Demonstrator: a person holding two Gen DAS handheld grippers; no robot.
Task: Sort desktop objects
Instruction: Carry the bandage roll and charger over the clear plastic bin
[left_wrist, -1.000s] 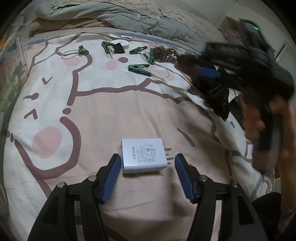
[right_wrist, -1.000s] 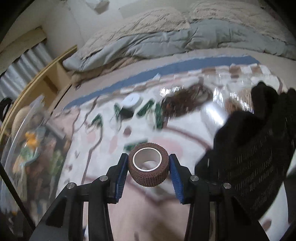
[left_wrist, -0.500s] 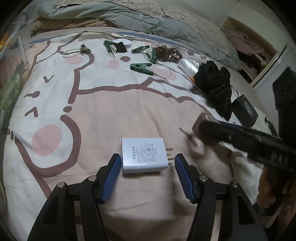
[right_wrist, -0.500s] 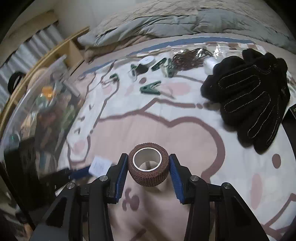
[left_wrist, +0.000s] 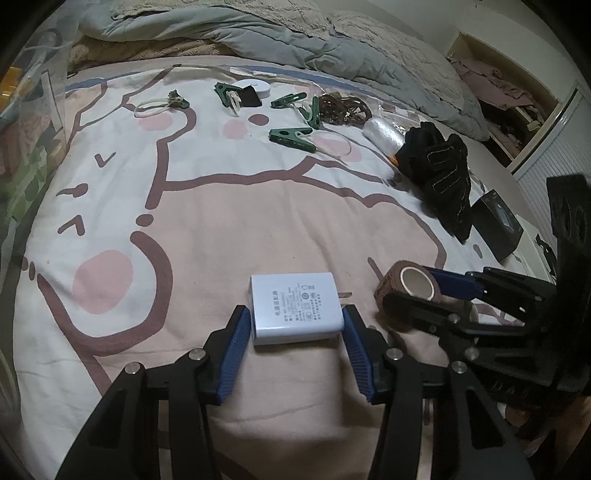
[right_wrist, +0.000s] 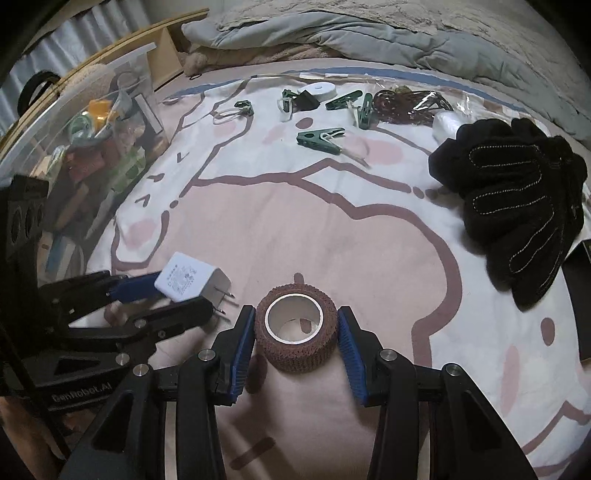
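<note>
**Both grippers loaded: charger left, tape roll right**

Left wrist view. The left gripper (left_wrist: 293, 332) has just been closing; its blue pads (left_wrist: 236, 343) now press on both sides of the white charger (left_wrist: 293, 308), label up, prongs pointing right. The charger sits low over the pink part of the bedsheet (left_wrist: 229, 229). Just to its right, the right gripper (left_wrist: 410, 291) comes in from the right edge, clamped on a brown tape roll (left_wrist: 408, 286), core opening facing the camera. Far side of the sheet: green clips (left_wrist: 291, 134), a white disc (left_wrist: 258, 85), a tangle of brown cord (left_wrist: 341, 109), a clear plastic wad (left_wrist: 382, 133). Black gloves (left_wrist: 441, 173) lie to the right, touching a dark box (left_wrist: 498, 225). Grey duvet (left_wrist: 295, 40) across the back.

Right wrist view. The right gripper (right_wrist: 295, 334) grips the tape roll (right_wrist: 295, 338) across its sides, both pads in contact, core facing up and forward. The roll is close to the sheet (right_wrist: 295, 214); I cannot tell if it touches. Left of it, the left gripper (right_wrist: 177, 295) holds the charger (right_wrist: 190, 278) tilted, prongs toward the roll and near it, not touching. A clear bin (right_wrist: 85, 140) full of mixed items stands at the left edge of the bed. Clips (right_wrist: 319, 140), disc (right_wrist: 321, 88) and cord (right_wrist: 406, 105) at the back; gloves (right_wrist: 517, 206) to the right.
</note>
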